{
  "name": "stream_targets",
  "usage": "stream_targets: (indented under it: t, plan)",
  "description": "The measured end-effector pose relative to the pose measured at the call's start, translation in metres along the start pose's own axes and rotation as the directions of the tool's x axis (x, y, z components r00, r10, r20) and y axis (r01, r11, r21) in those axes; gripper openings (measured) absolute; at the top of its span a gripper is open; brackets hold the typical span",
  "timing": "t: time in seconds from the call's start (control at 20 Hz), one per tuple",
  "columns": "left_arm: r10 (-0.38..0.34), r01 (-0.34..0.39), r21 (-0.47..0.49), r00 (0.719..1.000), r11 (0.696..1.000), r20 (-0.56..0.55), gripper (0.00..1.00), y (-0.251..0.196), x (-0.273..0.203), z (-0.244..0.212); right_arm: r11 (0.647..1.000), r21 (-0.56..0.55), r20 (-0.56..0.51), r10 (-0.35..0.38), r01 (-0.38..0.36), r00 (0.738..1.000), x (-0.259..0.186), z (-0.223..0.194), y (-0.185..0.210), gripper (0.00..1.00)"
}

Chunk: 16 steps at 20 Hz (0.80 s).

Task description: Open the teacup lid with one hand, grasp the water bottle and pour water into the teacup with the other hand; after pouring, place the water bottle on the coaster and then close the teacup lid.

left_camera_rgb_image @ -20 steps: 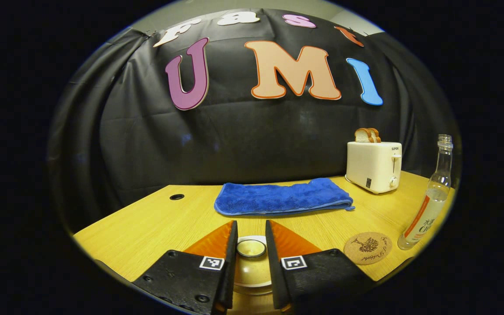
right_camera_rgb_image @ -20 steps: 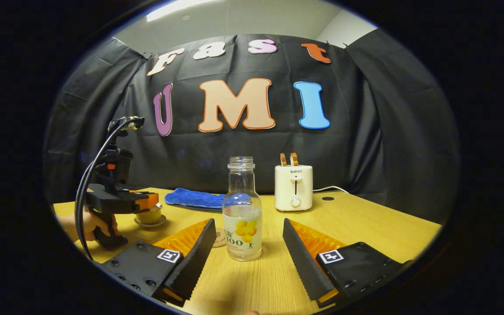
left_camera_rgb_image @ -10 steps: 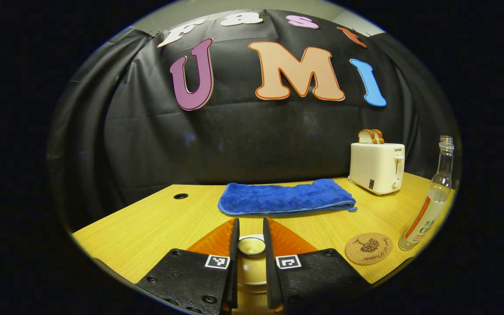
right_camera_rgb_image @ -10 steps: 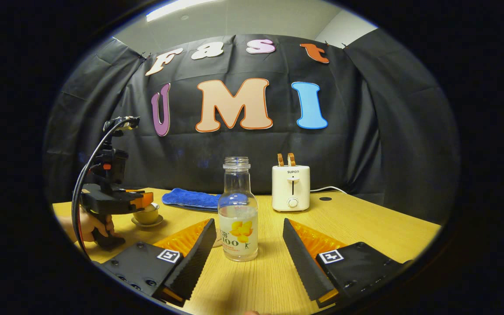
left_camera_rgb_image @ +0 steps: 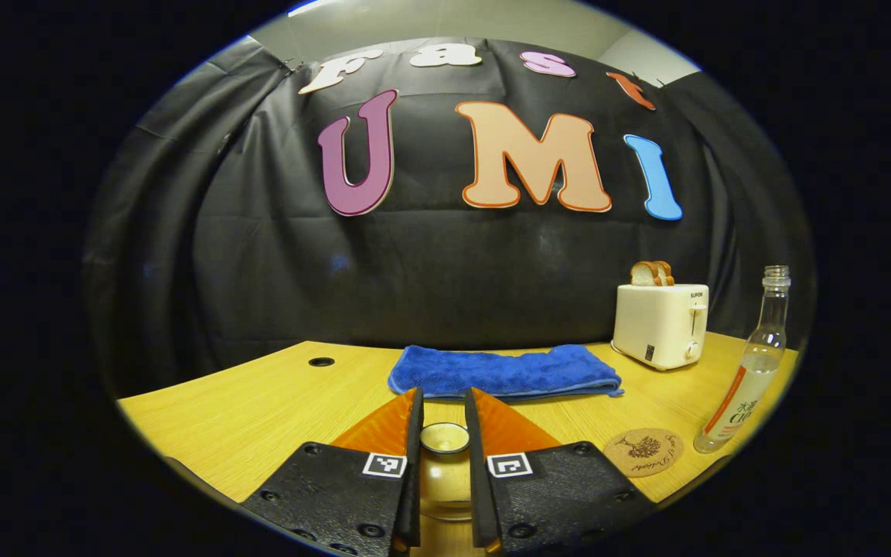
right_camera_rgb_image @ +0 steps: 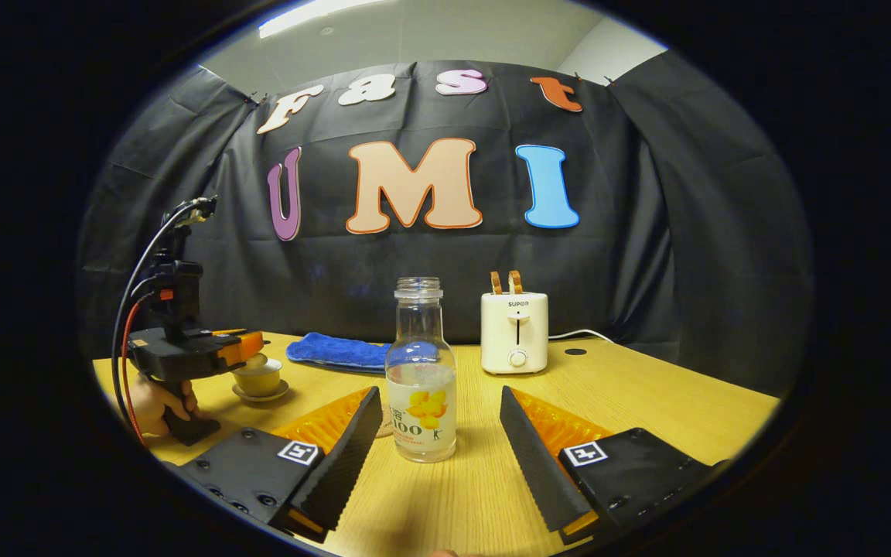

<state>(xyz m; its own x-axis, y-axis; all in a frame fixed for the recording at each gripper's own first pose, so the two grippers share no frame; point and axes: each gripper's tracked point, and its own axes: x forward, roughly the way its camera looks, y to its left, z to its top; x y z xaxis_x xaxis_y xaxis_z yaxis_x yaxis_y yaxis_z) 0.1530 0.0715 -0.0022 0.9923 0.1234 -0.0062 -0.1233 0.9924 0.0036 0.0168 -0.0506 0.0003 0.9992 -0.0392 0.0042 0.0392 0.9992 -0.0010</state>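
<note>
Lid lifted, bottle untouched

The left gripper (left_camera_rgb_image: 443,464) pinched the teacup lid (left_camera_rgb_image: 445,438) and had raised it off the teacup (right_camera_rgb_image: 258,379), where a second earlier it sat low. The right gripper (right_camera_rgb_image: 441,441) stayed spread around the water bottle (right_camera_rgb_image: 421,387), not touching. Beyond lay the coaster (left_camera_rgb_image: 643,452) on the tabletop (left_camera_rgb_image: 260,410).
</note>
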Motion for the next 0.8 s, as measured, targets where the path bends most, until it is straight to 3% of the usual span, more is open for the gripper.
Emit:
stream_targets:
  t: [0.25, 0.3, 0.6, 0.65, 0.7, 0.8]
  plan:
    - [-0.003, 0.003, 0.003, 1.0, 1.0, 0.002, 0.23, 0.01, -0.031, 0.0, 1.0, 0.0, -0.004, 0.01, -0.01, 1.0, 0.004, -0.001, 0.004, 1.0]
    - [-0.016, 0.016, 0.001, 1.0, 1.0, 0.004, 0.23, 0.011, -0.042, 0.0, 1.0, 0.0, -0.002, 0.009, -0.009, 1.0, 0.003, 0.0, 0.004, 0.95]
    - [-0.033, 0.033, 0.006, 0.999, 0.999, 0.013, 0.23, 0.041, -0.1, 0.004, 1.0, -0.001, -0.005, -0.001, 0.001, 1.0, 0.018, -0.002, 0.013, 0.95]
    - [-0.038, 0.038, 0.007, 0.999, 0.999, 0.01, 0.23, 0.043, -0.107, 0.001, 1.0, -0.001, -0.002, -0.005, 0.005, 1.0, 0.022, -0.002, 0.014, 1.0]
    - [-0.035, 0.035, 0.008, 0.999, 0.999, 0.011, 0.23, 0.047, -0.114, 0.002, 1.0, 0.0, -0.003, -0.012, 0.012, 1.0, 0.026, -0.002, 0.014, 0.95]
    - [-0.03, 0.03, 0.009, 0.999, 1.0, 0.011, 0.23, 0.055, -0.124, 0.003, 1.0, -0.001, -0.003, -0.019, 0.019, 1.0, 0.035, -0.003, 0.016, 0.95]
